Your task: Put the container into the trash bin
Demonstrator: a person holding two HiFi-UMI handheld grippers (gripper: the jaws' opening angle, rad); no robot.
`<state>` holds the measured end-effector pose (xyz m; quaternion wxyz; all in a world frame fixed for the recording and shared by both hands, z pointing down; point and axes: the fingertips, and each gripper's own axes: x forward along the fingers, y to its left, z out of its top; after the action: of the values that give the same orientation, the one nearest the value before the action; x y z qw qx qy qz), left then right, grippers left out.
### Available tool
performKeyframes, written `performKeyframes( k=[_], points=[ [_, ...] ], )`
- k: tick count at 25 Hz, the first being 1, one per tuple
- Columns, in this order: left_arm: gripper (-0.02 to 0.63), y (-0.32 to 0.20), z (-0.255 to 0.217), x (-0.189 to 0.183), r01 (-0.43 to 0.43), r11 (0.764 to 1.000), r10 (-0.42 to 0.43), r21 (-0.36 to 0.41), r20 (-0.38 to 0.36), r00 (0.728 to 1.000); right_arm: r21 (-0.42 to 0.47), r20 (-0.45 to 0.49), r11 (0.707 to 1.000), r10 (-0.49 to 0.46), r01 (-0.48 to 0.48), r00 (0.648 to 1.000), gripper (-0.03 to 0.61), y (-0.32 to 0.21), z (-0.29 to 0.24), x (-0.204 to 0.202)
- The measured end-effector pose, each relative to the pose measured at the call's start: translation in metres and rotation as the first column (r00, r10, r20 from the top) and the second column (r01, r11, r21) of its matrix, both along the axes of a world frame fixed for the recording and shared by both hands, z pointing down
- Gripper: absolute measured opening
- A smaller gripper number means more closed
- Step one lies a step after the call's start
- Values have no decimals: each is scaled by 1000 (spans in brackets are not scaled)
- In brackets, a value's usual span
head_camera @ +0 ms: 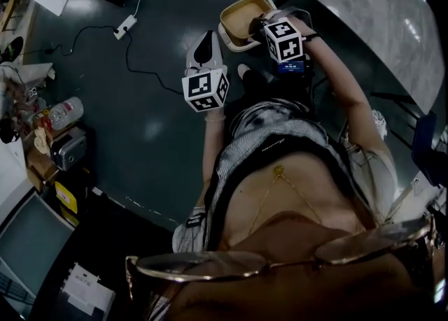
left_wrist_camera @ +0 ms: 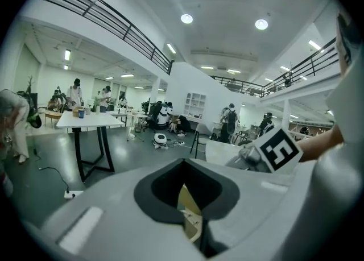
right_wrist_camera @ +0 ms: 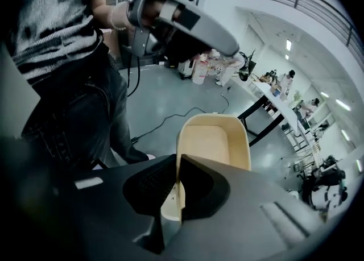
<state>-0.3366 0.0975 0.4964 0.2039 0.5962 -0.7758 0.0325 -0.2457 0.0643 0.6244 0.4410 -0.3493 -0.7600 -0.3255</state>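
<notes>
Head view: the camera is mounted on the head and faces steeply down past the person's torso [head_camera: 280, 166] to the grey floor [head_camera: 154, 131], with both grippers at moderate range.

Left gripper view: the camera rides the left gripper [left_wrist_camera: 196, 228], its jaws close at the bottom edge, and faces roughly level across a hall towards a distant white table [left_wrist_camera: 91, 120].

Right gripper view: the camera rides the right gripper [right_wrist_camera: 177, 197] and faces down at the beige container [right_wrist_camera: 213, 140], very near.

Overlap: the head and right gripper views share the container [head_camera: 245, 19] and the floor. Each gripper view also takes in the opposite gripper.
</notes>
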Motion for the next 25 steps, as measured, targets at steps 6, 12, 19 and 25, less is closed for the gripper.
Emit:
performKeyframes(
  k=[6,12,19,25],
  points=[
    [2,21,13,-15,63,997,-64,-33,-15,998,-29,-72,999,20,-22,997,38,-6,77,-16],
    [2,41,18,-25,122,991,-123,-54,-18,992,-43,-132,995,78,-85,988,40,-10,153,-29],
    [2,67,30,-33,185,978,-187,-94,-14,982,-63,-225,989,120,-137,967,40,-2,227,-30],
    [2,82,41,-39,225,965,-230,-134,-22,973,-36,-272,982,166,-183,948,40,-11,259,-28]
  ],
)
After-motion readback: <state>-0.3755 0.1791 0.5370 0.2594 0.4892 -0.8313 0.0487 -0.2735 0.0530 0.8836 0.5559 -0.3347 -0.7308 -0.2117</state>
